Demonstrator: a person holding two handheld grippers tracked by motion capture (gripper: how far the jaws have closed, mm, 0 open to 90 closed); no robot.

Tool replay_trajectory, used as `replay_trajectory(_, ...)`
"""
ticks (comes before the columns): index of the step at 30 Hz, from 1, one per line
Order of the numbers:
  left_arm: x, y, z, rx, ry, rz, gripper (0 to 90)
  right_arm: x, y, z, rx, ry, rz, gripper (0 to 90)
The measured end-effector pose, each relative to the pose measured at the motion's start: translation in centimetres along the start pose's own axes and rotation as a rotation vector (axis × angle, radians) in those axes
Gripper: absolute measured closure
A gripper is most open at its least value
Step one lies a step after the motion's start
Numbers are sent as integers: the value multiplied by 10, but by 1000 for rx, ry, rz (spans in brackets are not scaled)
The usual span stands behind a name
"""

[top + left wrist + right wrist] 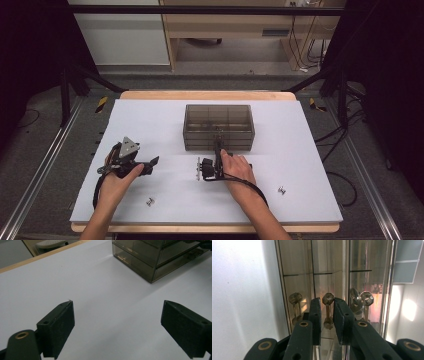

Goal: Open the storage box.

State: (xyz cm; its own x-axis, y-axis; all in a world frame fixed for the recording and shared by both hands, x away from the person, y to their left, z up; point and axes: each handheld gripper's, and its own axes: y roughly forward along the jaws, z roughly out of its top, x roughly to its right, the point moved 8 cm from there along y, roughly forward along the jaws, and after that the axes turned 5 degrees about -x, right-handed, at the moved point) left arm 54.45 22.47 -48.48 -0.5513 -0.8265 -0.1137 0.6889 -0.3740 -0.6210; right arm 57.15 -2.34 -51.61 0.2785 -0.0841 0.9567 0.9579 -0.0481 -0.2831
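A smoky see-through drawer box (218, 125) stands mid-table on the white surface (165, 130). My right gripper (218, 143), rolled on its side, reaches to the box's front. In the right gripper view its jaws (327, 301) stand narrowly apart either side of the middle drawer's brass-coloured knob handle (328, 298), with a thin gap at each side of the stem. My left gripper (151, 166) rests on the table at the left, open wide, nothing between its pads (61, 322). The box (155, 257) lies ahead and to the right in the left gripper view.
Two more knob handles (295, 298) (367, 298) flank the middle one. Small metal pieces lie on the table near the front left (149, 202) and front right (282, 190). The table's wooden rim (205, 95) shows at the back.
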Motion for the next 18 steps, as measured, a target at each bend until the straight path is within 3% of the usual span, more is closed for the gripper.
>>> replay_trajectory(9, 2, 0, 0, -2, 1, -6, 119, 0, 0, 2, -1, -12, -35, 804)
replay_trajectory(18, 3, 1, 0, -4, 4, -6, 119, -1, -6, 1, 1, -14, -29, 810)
